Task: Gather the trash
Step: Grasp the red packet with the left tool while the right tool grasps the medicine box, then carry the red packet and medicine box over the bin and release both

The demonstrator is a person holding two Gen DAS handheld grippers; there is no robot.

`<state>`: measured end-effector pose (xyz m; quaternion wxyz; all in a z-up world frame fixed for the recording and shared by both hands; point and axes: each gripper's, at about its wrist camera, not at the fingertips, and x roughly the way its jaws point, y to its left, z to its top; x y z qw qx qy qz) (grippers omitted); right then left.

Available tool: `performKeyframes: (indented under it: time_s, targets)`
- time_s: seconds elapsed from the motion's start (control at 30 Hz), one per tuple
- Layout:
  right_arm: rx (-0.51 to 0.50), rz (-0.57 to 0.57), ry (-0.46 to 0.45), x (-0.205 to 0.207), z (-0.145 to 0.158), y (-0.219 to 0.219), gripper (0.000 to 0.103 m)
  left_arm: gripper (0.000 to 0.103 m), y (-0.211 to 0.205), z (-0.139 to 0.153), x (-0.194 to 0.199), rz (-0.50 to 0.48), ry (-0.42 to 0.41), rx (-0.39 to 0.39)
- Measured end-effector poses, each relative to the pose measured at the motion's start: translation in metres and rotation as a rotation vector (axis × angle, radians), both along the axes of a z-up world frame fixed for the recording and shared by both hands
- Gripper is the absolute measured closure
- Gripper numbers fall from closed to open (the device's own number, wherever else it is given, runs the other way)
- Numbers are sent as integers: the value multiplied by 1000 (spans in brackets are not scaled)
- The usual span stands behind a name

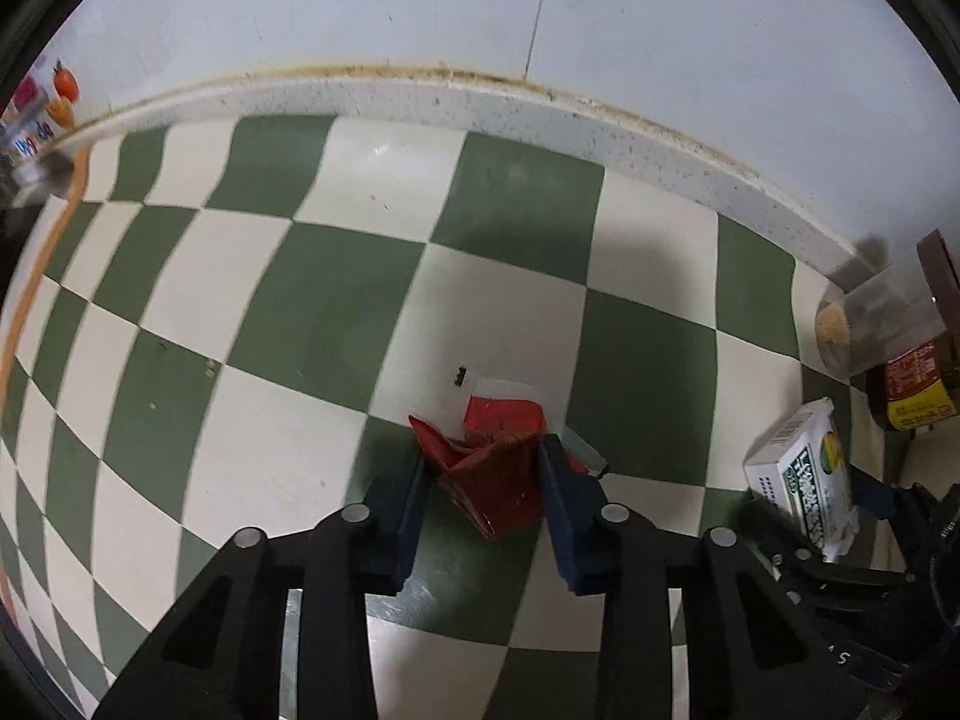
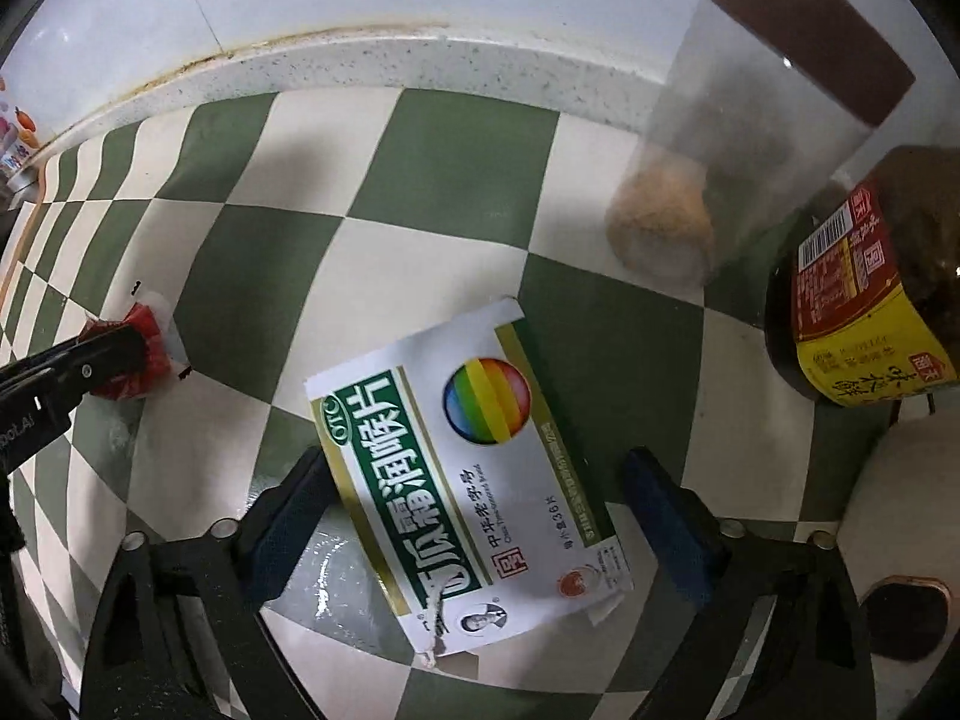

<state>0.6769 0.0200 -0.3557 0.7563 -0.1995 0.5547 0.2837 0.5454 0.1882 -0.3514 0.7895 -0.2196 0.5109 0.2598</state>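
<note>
On the green-and-cream checkered mat (image 1: 312, 300), the left gripper (image 1: 486, 480) points steeply down with its 2 blue pads pressed against both sides of a crumpled red wrapper (image 1: 492, 468), which buckles between them: it is clenched on the wrapper. The wrapper lies on the mat, well in front of the speckled counter edge (image 1: 540, 114).

To the right of the wrapper, the white-and-green medicine box (image 2: 462, 480) lies flat on the mat. The right gripper (image 2: 480, 510) stands spread wide around it, a pad on each side; the left pad sits just at the box's edge and the right pad stands apart from it, so the box is not gripped.

Beyond the box, near the counter edge, stands a clear jar (image 2: 720, 180) with a brown lid. A dark sauce bottle (image 2: 864, 294) with a red-and-yellow label stands beside the jar.
</note>
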Motion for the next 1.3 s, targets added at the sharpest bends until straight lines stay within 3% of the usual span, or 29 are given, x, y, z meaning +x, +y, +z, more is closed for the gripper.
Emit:
performKeyframes:
  time_s: [0.07, 0.33, 0.67, 0.77, 0.83, 0.93, 1.07, 1.3]
  targets:
    - [12, 12, -17, -2, 2, 2, 23, 73, -4, 2, -4, 2, 1, 5]
    - [25, 6, -18, -3, 2, 2, 24, 76, -23, 17, -22, 4, -6, 33]
    - [81, -19, -50, -20, 23, -18, 25, 78, -53, 58, -52, 9, -40, 91]
    - [98, -23, -65, -31, 34, -23, 25, 78, -54, 76, -52, 10, -57, 117]
    - [109, -29, -78, -38, 40, -30, 25, 78, -29, 79, -53, 14, -69, 127]
    - [127, -41, -99, -65, 61, -28, 26, 78, -38, 88, -64, 5, -92, 134]
    - [169, -70, -97, -116, 91, -62, 26, 78, -55, 106, -105, -15, -121, 137]
    - [226, -106, -93, -228, 121, -113, 26, 78, -98, 127, -222, -94, -164, 133]
